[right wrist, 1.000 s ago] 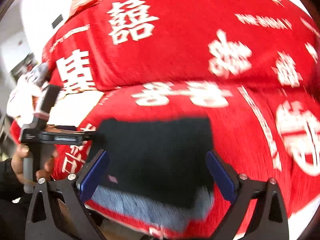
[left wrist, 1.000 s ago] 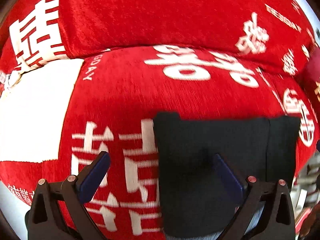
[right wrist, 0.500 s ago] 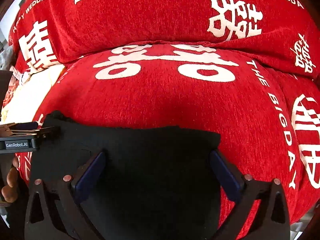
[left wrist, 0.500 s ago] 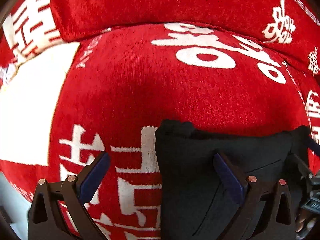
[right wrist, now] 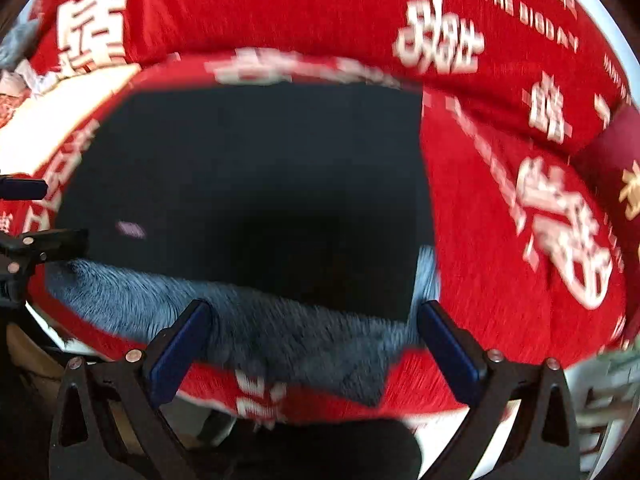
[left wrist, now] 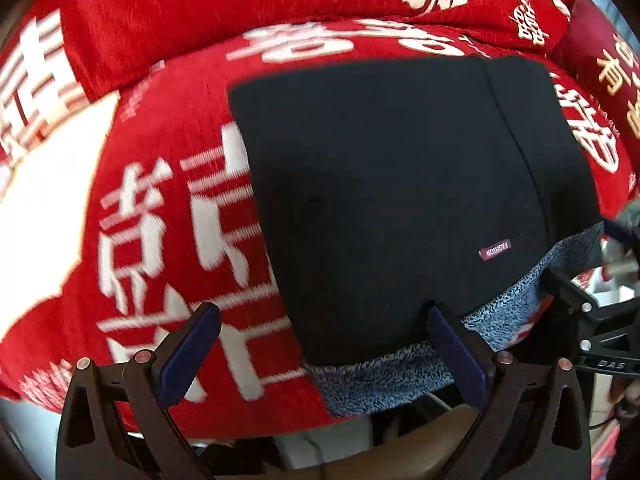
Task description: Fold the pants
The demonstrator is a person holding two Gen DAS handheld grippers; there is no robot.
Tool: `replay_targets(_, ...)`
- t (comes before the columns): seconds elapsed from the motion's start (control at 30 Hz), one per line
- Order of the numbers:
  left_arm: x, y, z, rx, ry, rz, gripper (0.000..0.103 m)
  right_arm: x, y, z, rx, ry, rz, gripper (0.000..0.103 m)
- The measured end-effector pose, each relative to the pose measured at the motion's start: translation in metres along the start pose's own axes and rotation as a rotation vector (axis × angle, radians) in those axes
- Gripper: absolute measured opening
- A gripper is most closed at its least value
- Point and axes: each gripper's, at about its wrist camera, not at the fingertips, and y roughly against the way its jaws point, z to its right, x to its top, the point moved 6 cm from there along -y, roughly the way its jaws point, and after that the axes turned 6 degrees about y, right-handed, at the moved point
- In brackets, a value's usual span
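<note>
The black pants (left wrist: pixel 392 200) lie folded into a rectangle on the red sofa seat (left wrist: pixel 168 128), with a small pink label (left wrist: pixel 495 249) facing up. Grey-blue fleece lining (left wrist: pixel 384 376) sticks out along the near edge. My left gripper (left wrist: pixel 322 354) is open and empty just in front of that edge, its right finger (left wrist: pixel 456 352) over the lining. In the right wrist view the pants (right wrist: pixel 248 192) and lining (right wrist: pixel 260 320) fill the middle. My right gripper (right wrist: pixel 312 350) is open and empty over the lining. The left gripper (right wrist: pixel 24 240) shows at the left edge.
The sofa's back cushion (right wrist: pixel 320 16), red with white characters, rises behind the pants. A white patch (left wrist: pixel 44 200) lies on the seat to the left. A dark red pillow (right wrist: pixel 616 168) sits at the right. The seat's front edge drops away below the grippers.
Both grippers have drawn back toward the seat's front edge and stayed open. The pants now lie farther ahead, with the label and fleece lining showing.
</note>
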Motion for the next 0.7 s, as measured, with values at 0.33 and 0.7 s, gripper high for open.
replay_targets(0.33,0.003,0.001,-0.009,-0.037,0.080,-0.011,0.103,0.098,0.047,0.012,0.066,-0.020,0.234,0.103)
replay_targets(0.7,0.006,0.019,-0.004,0.007,0.052,0.037,0.103,0.132,-0.006,0.031,0.084,-0.131,0.085,0.103)
